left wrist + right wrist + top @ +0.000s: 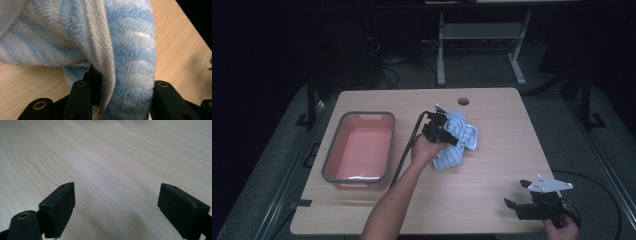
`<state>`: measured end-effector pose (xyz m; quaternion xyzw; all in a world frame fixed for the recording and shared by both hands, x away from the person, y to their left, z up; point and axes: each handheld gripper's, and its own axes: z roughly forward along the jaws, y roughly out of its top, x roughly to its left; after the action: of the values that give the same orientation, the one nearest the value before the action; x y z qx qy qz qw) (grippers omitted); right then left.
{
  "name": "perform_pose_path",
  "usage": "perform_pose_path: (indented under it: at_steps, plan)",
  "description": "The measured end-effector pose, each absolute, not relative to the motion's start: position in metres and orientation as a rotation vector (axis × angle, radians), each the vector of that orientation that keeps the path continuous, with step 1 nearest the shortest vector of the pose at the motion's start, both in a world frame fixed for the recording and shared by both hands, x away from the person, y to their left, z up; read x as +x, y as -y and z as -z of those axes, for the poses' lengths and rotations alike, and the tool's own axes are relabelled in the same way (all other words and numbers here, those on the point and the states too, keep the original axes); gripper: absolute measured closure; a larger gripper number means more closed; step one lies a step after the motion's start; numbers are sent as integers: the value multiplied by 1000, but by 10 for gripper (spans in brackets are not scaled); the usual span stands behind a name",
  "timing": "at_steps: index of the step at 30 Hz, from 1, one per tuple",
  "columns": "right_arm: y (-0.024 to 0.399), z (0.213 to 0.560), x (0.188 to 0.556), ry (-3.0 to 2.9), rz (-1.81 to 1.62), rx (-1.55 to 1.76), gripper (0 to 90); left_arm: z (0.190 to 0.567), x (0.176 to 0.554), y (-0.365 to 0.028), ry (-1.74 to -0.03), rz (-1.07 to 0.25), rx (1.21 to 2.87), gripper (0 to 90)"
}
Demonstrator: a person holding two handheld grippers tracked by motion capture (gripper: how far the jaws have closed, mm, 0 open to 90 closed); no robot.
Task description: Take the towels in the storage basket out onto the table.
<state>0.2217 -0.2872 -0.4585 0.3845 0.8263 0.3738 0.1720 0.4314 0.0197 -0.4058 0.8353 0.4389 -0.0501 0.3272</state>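
my left gripper is clenched on a fold of the blue striped towel at mid-table; right gripper idles, jaws apart. next, likely: carry towel to the pink tub.

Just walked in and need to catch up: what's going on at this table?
A person is working with a claw in each hand. The left claw is closed around a fold of a blue and white striped towel bunched near the middle of the wooden table. The right claw sits open and empty near the table's front right corner. A pink tub with a grey rim stands left of the towel, nothing visible inside it.
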Motion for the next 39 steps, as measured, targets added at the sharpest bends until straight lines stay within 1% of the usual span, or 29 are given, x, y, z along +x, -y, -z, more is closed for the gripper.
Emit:
perform_pose_path:
  at_steps: [15,22,25,32,37,39]
  plan:
    - [286,459,222,-2346,-1047,1088,138,429,425,-13,-1150,154,2240,601]
    - [285,458,222,-2350,-1043,1086,138,433,422,-10,-1165,117,2232,590]
    - [285,458,222,-2351,-1040,1086,138,439,420,-8,-1171,101,2263,551]
    - [285,458,222,-2353,-1036,1079,138,441,412,-13,-1163,85,2210,477]
    - [286,458,221,-2351,-1035,1079,138,438,408,-18,-1156,98,2181,423]
    - [287,458,221,-2346,-1035,1074,138,437,406,-19,-1150,97,2178,413]
